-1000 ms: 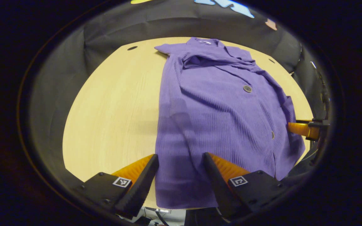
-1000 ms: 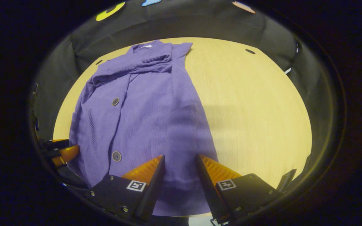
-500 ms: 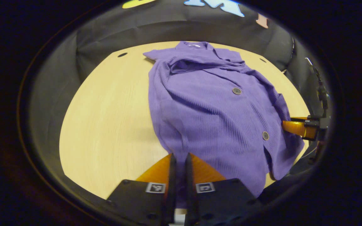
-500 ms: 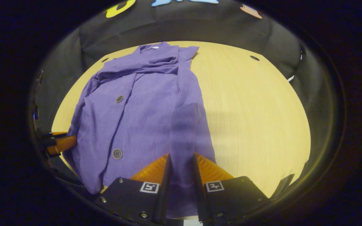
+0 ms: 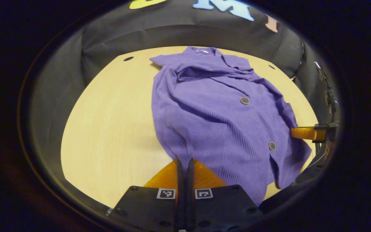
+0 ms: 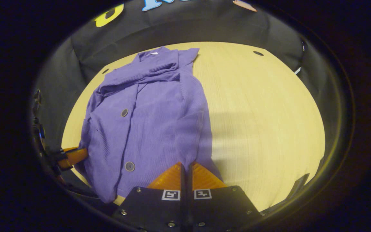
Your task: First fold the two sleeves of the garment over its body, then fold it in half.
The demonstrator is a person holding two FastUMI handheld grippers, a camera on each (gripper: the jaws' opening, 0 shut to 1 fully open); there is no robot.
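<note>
**Both claws clamped on the cardigan hem**

Purple ribbed cardigan (image 5: 217, 112) lies lengthwise on the pale wood tabletop (image 5: 108, 129), collar toward the far edge, hem at the near edge. Both sleeves are folded in over the body and bunch in creases just below the collar. Two dark buttons (image 5: 244, 101) show down the front.

Left gripper view: left claw (image 5: 184, 162) is clenched, fingers pressed nearly together, with a pinch of the hem's corner caught between them at the near edge. Fabric rises into a small ridge right at the tips. The other claw shows at the far right of this view, at the opposite hem corner.

Right gripper view: right claw (image 6: 185, 166) is likewise clenched on the cardigan's (image 6: 153, 112) hem at the near edge, cloth gathered at its tips. The left claw shows at the left rim of this view, touching the cloth's other lower corner. Bare tabletop (image 6: 262, 122) spreads to the right of the garment.
</note>
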